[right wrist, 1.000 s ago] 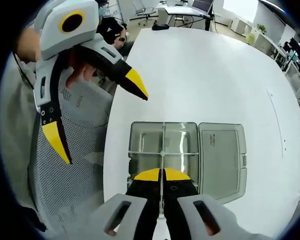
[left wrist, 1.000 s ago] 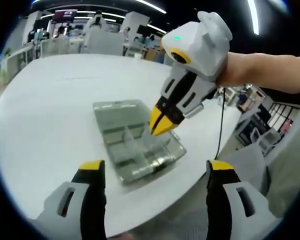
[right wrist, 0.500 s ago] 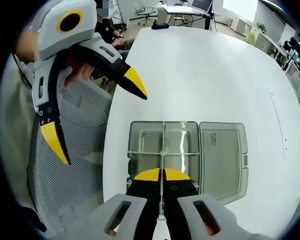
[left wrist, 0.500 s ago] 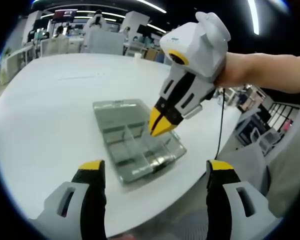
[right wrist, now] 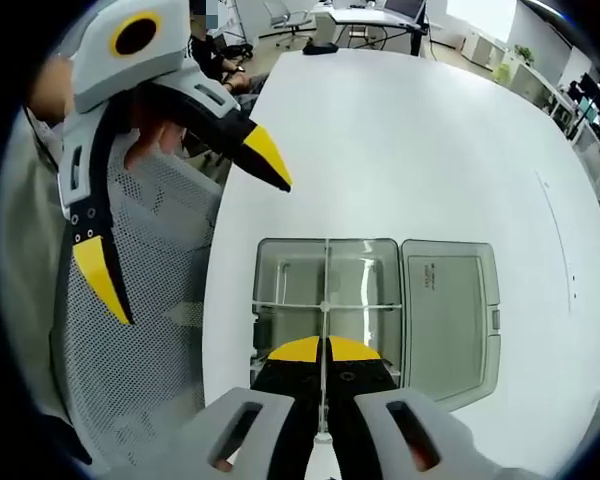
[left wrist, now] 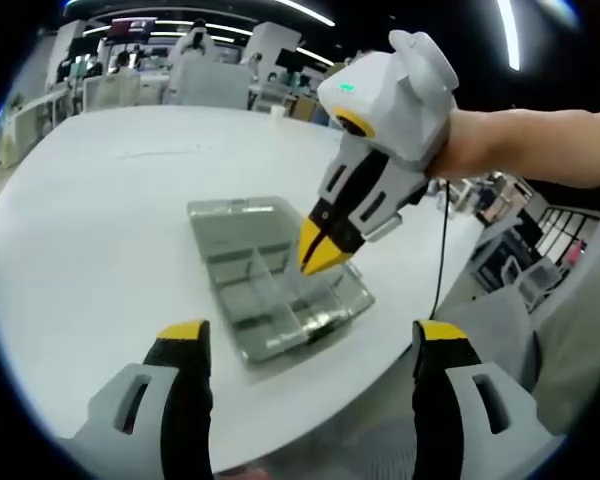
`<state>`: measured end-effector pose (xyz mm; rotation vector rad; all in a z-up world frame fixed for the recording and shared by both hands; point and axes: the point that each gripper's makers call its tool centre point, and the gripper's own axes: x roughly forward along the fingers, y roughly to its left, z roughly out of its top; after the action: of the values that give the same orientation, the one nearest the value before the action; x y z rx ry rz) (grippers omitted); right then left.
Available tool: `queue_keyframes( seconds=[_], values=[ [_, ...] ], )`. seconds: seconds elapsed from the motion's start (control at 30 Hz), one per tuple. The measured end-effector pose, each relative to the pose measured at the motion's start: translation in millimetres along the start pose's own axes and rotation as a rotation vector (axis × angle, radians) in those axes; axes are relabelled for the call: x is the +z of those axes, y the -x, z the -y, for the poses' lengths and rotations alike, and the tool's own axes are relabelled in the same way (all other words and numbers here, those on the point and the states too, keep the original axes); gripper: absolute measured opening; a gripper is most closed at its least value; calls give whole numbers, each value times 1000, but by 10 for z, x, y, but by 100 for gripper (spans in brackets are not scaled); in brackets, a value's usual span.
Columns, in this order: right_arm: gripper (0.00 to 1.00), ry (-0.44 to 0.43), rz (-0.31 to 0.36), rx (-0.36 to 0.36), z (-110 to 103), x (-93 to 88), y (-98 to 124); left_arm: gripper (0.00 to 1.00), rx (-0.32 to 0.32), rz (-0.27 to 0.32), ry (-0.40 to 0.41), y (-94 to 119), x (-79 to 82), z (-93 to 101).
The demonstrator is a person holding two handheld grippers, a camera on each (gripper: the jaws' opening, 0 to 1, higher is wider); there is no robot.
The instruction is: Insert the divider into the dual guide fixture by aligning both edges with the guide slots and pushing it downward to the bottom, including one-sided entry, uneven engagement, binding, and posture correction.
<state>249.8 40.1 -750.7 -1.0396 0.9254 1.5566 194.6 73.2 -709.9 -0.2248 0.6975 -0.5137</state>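
A clear plastic box (left wrist: 242, 300) lies near the white table's edge, its lid (right wrist: 450, 320) folded flat open beside it. In the right gripper view my right gripper (right wrist: 323, 350) is shut on a thin clear divider (right wrist: 324, 290), seen edge-on. The divider runs along the box's (right wrist: 261, 300) midline, over a cross partition. From the left gripper view, the right gripper (left wrist: 323, 250) hangs tips-down over the box's near half. My left gripper (left wrist: 312, 338) is open and held back from the box, nothing between its fingers. Its spread jaws (right wrist: 180, 225) are also at the upper left of the right gripper view.
The round white table (left wrist: 100, 220) stretches away behind the box. A grey mesh chair (right wrist: 130, 350) stands just off the table edge near the box. A cable (left wrist: 442, 250) hangs from the right gripper. Desks and chairs fill the office background.
The right gripper with the divider has shifted very slightly over the box. The left gripper stays open and still.
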Motion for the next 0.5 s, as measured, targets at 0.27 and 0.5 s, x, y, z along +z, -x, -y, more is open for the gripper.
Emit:
queue_keyframes(
  seconds=[0.27, 0.5],
  values=[
    [0, -1, -2, 1, -4, -5, -23, 80, 2, -2, 1, 3, -8, -5],
    [0, -8, -2, 3, -6, -11, -47, 80, 4, -4, 2, 7, -10, -12]
  ],
)
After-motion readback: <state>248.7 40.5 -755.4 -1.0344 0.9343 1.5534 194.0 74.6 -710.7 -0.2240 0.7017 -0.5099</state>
